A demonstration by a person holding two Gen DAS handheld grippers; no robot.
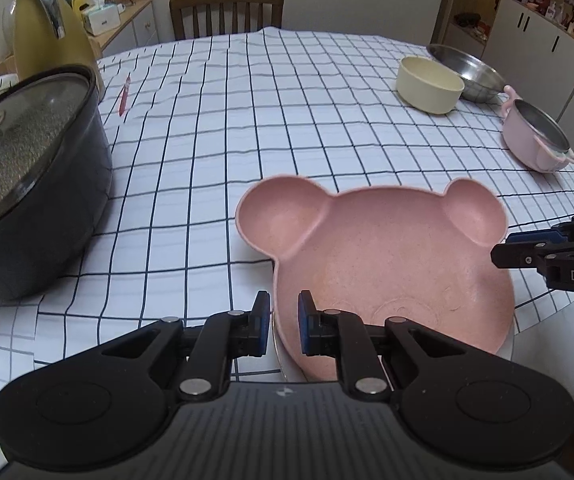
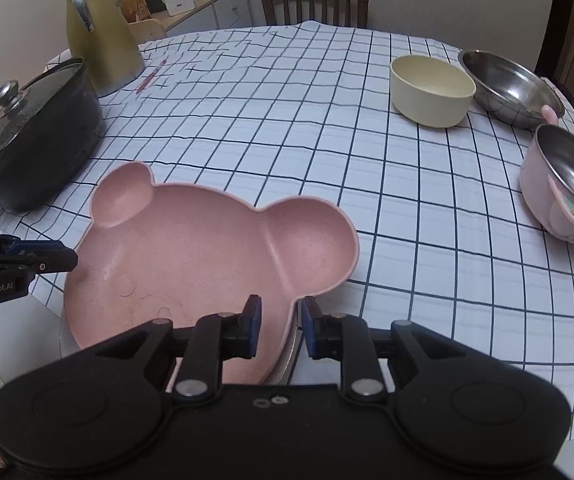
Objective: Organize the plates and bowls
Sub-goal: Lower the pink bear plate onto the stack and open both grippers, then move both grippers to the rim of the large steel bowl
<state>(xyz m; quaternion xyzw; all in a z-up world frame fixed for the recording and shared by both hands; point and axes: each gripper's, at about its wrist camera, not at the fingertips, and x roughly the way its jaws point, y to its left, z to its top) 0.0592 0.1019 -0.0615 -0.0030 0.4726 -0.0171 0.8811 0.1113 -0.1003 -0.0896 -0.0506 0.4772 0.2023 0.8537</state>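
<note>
Both grippers are flanking the pink bear-shaped plastic plate [image 1: 387, 248] at the table's near edge, left gripper [image 1: 283, 322] pinching its rim, right gripper [image 2: 281, 330] slightly parted astride it, apparently letting go before collecting the bowls.

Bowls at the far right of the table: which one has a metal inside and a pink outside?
The pink handled bowl, nearest the table's right edge. The cream bowl is cream all over, and the steel basin behind it is bare metal inside and out.
</note>
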